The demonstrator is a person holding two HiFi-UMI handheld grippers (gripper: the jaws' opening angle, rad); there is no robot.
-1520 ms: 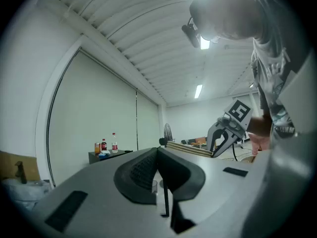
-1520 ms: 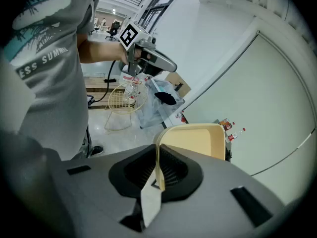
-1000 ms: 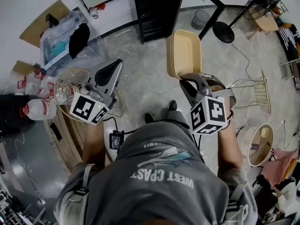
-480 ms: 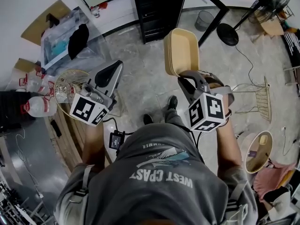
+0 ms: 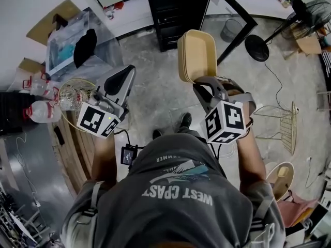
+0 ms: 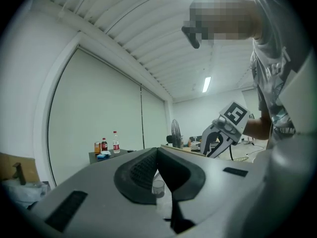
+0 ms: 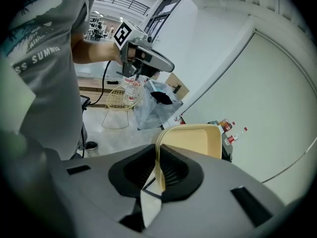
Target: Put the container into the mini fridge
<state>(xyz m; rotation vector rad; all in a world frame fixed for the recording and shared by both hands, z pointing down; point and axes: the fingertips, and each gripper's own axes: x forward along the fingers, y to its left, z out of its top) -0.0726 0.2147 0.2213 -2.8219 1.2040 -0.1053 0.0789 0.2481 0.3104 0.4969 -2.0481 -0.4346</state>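
A beige shallow container (image 5: 197, 56) is held on edge out in front of me, its rim pinched in my right gripper (image 5: 202, 84), which is shut on it. In the right gripper view the container (image 7: 198, 139) rises from between the pads of that gripper (image 7: 158, 170). A black cabinet-like mini fridge (image 5: 173, 9) stands just beyond it, with bottles on top (image 7: 229, 130). My left gripper (image 5: 123, 79) hangs to the left, shut, with nothing in it (image 6: 157, 167). Each gripper shows in the other's view: the left one (image 7: 143, 58), the right one (image 6: 218, 135).
A clear plastic bin with a black cloth (image 5: 77, 43) and a wire basket (image 5: 72, 94) lie at the left, next to water bottles (image 5: 39, 118). A black slanted stand leg (image 5: 235, 22), a fan base (image 5: 257, 48) and a wire chair (image 5: 284, 125) are at the right.
The right gripper has carried the container a little left and forward, nearer the black fridge. The person's feet have shifted on the floor. The left gripper has kept its place.
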